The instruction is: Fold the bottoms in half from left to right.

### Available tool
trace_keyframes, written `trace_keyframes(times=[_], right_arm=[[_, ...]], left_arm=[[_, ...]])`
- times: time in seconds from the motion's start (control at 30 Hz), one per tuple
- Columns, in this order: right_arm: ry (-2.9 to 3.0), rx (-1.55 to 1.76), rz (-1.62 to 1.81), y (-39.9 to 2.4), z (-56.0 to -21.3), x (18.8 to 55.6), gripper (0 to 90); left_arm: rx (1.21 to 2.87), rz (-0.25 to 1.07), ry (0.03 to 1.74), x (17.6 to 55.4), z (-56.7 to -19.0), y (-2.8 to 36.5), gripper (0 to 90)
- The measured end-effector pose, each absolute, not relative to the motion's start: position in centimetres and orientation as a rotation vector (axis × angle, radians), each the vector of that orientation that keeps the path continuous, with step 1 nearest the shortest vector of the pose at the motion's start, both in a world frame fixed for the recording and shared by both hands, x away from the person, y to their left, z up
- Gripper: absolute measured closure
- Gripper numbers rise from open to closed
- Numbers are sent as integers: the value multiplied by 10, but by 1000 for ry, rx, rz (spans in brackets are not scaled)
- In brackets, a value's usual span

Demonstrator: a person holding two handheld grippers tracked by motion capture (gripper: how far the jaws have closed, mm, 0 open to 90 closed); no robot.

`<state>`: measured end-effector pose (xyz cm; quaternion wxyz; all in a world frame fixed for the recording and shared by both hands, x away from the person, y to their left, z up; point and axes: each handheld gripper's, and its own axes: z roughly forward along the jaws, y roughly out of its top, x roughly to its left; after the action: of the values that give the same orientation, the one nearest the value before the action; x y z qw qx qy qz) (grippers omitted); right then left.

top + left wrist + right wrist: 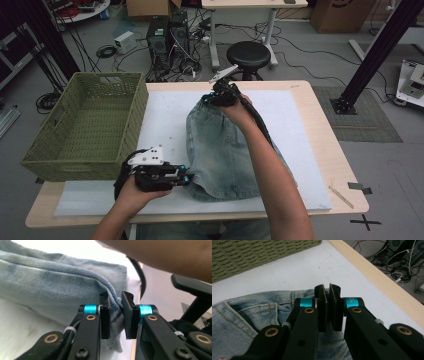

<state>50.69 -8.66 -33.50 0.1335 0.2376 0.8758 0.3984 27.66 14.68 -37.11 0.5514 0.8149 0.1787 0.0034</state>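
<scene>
Lying on the white mat (165, 120) beside the green wicker basket (90, 127), the denim jeans (222, 150) are pinched at both ends: left gripper (115, 312) clamps the hem, right gripper (327, 307) clamps the waistband.

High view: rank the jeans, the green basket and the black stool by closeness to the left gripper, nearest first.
From the left gripper, at the table's near edge:
1. jeans – clamped in its jaws at their near left corner.
2. green basket – just beyond it, on the table's left end.
3. black stool – on the floor past the table's far edge.
</scene>
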Motion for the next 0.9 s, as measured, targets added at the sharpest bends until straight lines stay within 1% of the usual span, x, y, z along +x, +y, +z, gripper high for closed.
trace_keyframes(times=[0.2,0.6,0.77,0.9], right_arm=[[2503,722,1184,-112,-327,505,866],[2439,778,1228,-165,-319,499,864],[2414,798,1234,-187,-319,498,861],[2409,818,1225,-202,-326,499,848]], left_arm=[[1937,-27,354,285,-361,111,782],[1918,-111,258,302,-357,40,782],[1930,-130,225,311,-357,9,782],[1937,-149,222,320,-364,-17,781]])
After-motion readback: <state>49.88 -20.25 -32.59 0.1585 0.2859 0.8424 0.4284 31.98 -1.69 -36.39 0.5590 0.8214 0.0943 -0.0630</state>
